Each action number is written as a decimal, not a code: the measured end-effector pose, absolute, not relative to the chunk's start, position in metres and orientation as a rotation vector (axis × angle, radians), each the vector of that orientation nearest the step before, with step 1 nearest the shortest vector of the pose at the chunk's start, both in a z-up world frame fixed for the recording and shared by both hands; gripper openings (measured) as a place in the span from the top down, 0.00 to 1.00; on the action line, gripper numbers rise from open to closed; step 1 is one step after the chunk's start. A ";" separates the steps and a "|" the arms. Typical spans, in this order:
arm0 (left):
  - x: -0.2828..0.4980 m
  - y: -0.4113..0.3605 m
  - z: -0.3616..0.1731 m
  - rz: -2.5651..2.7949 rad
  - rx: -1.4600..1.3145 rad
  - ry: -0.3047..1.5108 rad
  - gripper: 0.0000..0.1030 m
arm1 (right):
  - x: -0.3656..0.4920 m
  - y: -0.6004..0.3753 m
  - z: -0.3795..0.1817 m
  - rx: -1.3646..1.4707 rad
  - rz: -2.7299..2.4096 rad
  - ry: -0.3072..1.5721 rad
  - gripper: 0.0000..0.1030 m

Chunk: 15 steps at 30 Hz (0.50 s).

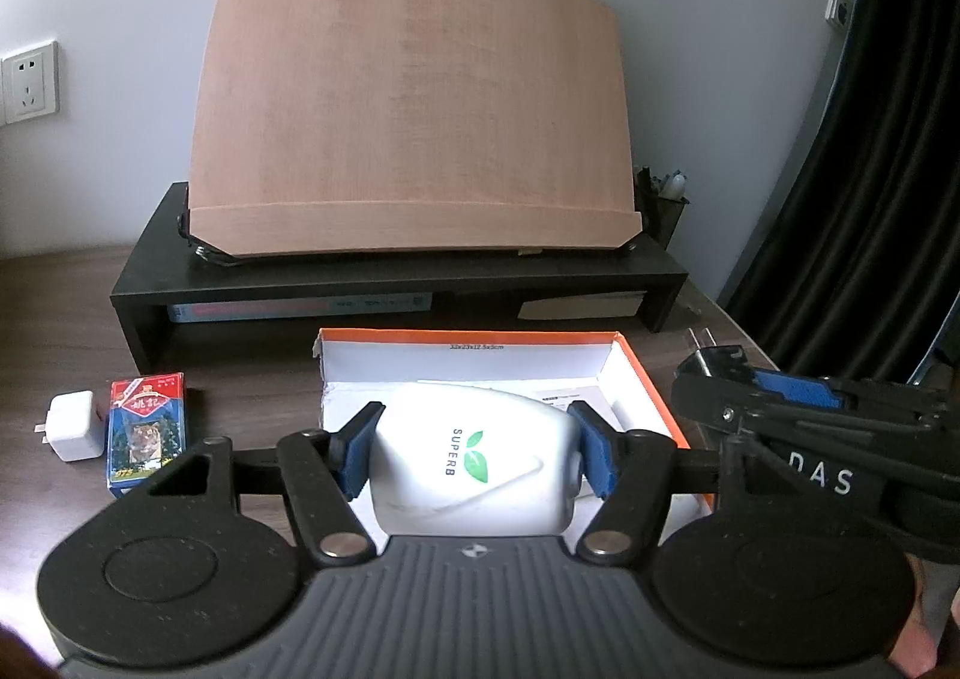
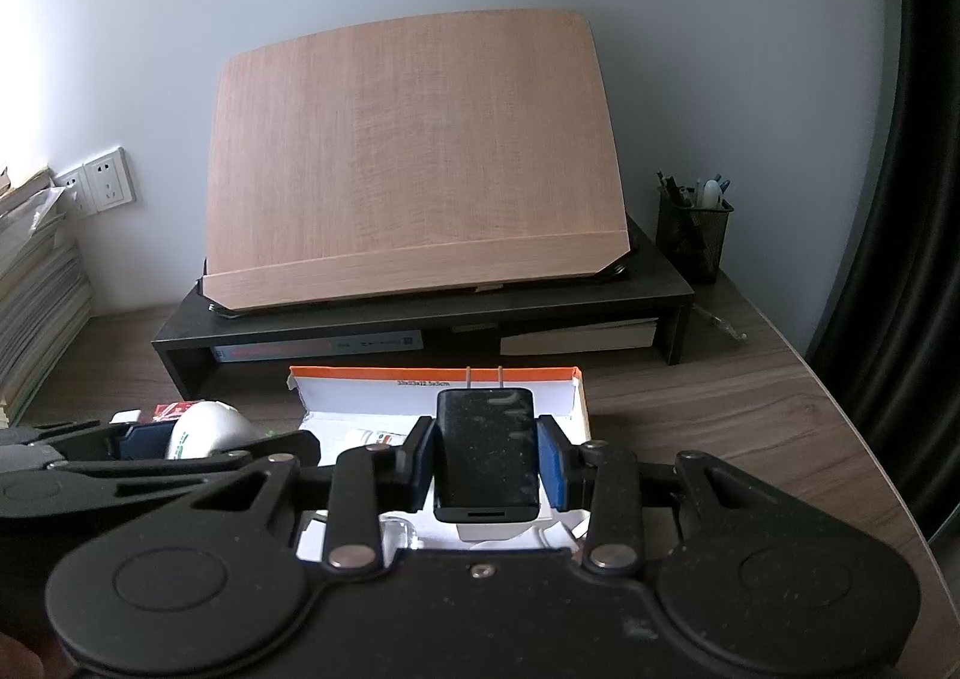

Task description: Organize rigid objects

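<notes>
My left gripper [image 1: 478,454] is shut on a white rounded device [image 1: 474,460] marked SUPERB, held over the open orange-edged cardboard box [image 1: 645,379]. Its blue pads [image 1: 358,454] press both sides of the device. My right gripper [image 2: 486,457] is shut on a black plug adapter [image 2: 485,451] with its two prongs pointing away, above the same box [image 2: 444,388]. From the left wrist view the right gripper [image 1: 798,397] shows at the right with the adapter [image 1: 717,361]. A white charger cube [image 1: 73,425] and a pack of playing cards [image 1: 146,430] lie on the desk left of the box.
A black desk riser [image 1: 420,271] carries a tilted wooden book stand [image 1: 414,120], with books beneath. A mesh pen holder [image 2: 693,232] stands at the back right. Stacked papers [image 2: 36,289] rise at the left. Dark curtain [image 2: 918,199] and the desk edge lie to the right.
</notes>
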<state>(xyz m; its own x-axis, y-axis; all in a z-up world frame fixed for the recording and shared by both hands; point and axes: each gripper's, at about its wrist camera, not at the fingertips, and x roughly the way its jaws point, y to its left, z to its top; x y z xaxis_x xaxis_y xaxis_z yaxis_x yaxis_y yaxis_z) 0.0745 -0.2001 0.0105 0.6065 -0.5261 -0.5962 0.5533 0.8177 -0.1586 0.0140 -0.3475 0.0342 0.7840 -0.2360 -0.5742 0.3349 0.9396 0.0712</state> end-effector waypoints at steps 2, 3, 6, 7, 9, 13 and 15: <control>0.074 -0.200 0.010 -0.622 0.044 0.675 0.36 | 0.015 -0.347 0.034 0.173 -0.310 0.595 0.58; 0.074 -0.201 0.010 -0.622 0.043 0.675 0.36 | 0.015 -0.347 0.033 0.173 -0.311 0.595 0.58; 0.074 -0.200 0.010 -0.619 0.044 0.677 0.36 | 0.015 -0.347 0.033 0.174 -0.311 0.596 0.58; 0.074 -0.200 0.010 -0.618 0.042 0.678 0.36 | 0.016 -0.347 0.032 0.174 -0.311 0.596 0.58; 0.075 -0.200 0.009 -0.616 0.040 0.680 0.36 | 0.017 -0.346 0.032 0.174 -0.311 0.597 0.58; 0.075 -0.201 0.009 -0.616 0.038 0.679 0.36 | 0.017 -0.347 0.030 0.174 -0.314 0.597 0.58; 0.075 -0.201 0.009 -0.616 0.037 0.681 0.36 | 0.016 -0.348 0.030 0.175 -0.314 0.598 0.58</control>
<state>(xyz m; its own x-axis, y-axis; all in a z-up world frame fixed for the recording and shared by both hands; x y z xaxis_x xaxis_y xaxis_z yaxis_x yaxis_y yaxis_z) 0.0747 -0.2008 0.0086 0.6069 -0.5212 -0.5999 0.5446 0.8226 -0.1638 0.0165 -0.3479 0.0302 0.7813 -0.2386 -0.5768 0.3391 0.9380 0.0713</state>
